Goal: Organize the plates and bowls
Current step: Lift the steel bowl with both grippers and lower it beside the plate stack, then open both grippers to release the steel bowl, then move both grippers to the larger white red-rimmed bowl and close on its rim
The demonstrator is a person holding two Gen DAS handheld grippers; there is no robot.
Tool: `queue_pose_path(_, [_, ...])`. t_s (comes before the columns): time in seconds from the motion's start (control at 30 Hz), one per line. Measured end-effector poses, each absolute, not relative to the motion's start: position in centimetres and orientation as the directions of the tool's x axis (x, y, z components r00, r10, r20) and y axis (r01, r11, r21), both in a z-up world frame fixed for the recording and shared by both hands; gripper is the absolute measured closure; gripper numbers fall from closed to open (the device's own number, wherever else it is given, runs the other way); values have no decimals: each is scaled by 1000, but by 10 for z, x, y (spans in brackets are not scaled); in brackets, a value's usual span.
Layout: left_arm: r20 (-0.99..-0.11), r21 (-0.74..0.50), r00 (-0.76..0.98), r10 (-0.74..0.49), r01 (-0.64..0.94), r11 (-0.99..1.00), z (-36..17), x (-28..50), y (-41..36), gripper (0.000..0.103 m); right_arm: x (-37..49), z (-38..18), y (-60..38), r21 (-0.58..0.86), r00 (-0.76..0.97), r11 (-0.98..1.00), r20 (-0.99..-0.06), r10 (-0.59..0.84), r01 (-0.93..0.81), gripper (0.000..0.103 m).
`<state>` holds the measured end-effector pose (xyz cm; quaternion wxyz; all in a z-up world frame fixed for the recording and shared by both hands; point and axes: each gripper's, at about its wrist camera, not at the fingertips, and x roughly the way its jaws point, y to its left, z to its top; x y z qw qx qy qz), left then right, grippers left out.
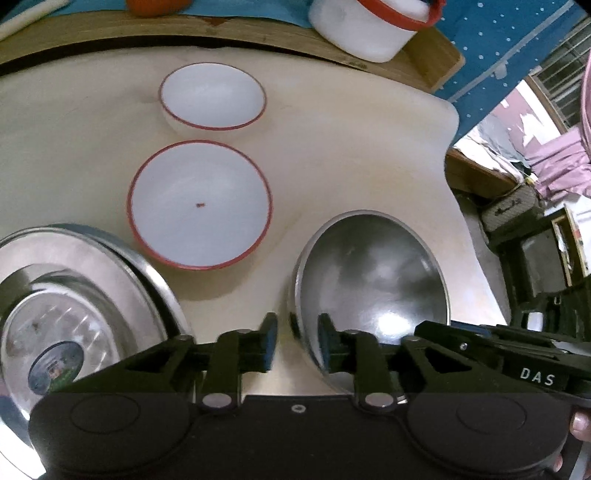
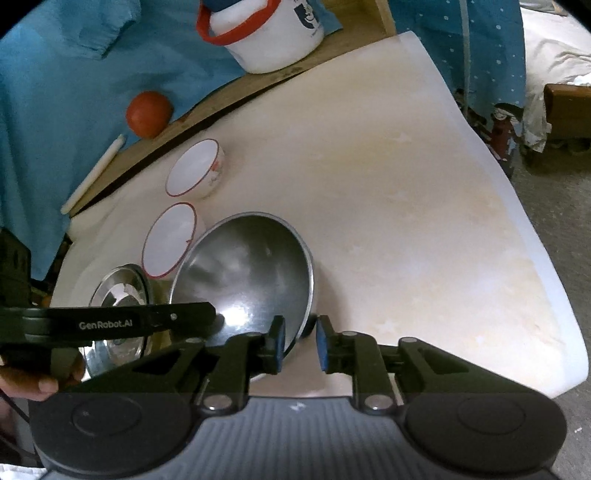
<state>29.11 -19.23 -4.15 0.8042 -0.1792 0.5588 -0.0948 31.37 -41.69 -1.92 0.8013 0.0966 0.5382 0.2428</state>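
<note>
A steel bowl (image 1: 373,280) sits on the cream table, also in the right wrist view (image 2: 247,273). My left gripper (image 1: 297,343) is open and straddles its near left rim. My right gripper (image 2: 300,341) is open and straddles its near right rim. Neither pair of jaws has closed on the rim. A large white red-rimmed bowl (image 1: 199,203) and a small white red-rimmed bowl (image 1: 212,96) stand behind it. A stack of steel plates (image 1: 70,317) lies at the left.
A white jar with a red handle (image 2: 266,33) and an orange-red ball (image 2: 148,113) stand on the wooden board (image 1: 424,59) at the table's back. The table's right edge (image 2: 546,258) drops to the floor. A white stick (image 2: 92,173) lies on the board.
</note>
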Motion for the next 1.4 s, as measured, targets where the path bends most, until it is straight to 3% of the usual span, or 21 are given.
queue_pose_path(0.2, [-885,-331,354,-302,-22,943,-29,287,-188,42,308,-19,-422,434,326,862,-801,503,-262,70])
queue_pose_path(0.27, [-883,-326,356,-305,0,945,-23,287,-184,34,306,-19,-425,442,340,863,-795,503,-245,59])
queue_pose_path(0.4, [-859,-364,363,-361,62,929,-10,284,-173,10,305,-14,-431,447,378,872,-786,489,-198,36])
queue_pose_path(0.5, [-853,-363,362,-376,105,926,0,285,-169,4,301,-10,-434,444,406,881,-783,471,-164,23])
queue_pose_path(0.57, [-848,-367,362,-387,126,922,5,285,-164,1,298,-7,-434,437,425,887,-782,456,-147,11])
queue_pose_path(0.67, [-842,-371,366,-396,140,918,13,290,-154,1,294,-3,-433,438,444,892,-780,440,-116,1])
queue_pose_path(0.97, [-822,-328,455,-343,113,938,17,314,-90,1,286,28,-401,294,586,946,-746,317,-138,0])
queue_pose_path(1.23, [-818,-335,467,-336,90,938,-10,340,-63,1,312,56,-334,181,583,935,-741,334,-305,0])
queue_pose_path(1.4, [-873,-232,413,-260,118,966,-22,350,-75,1,340,45,-300,156,503,901,-785,361,-404,1])
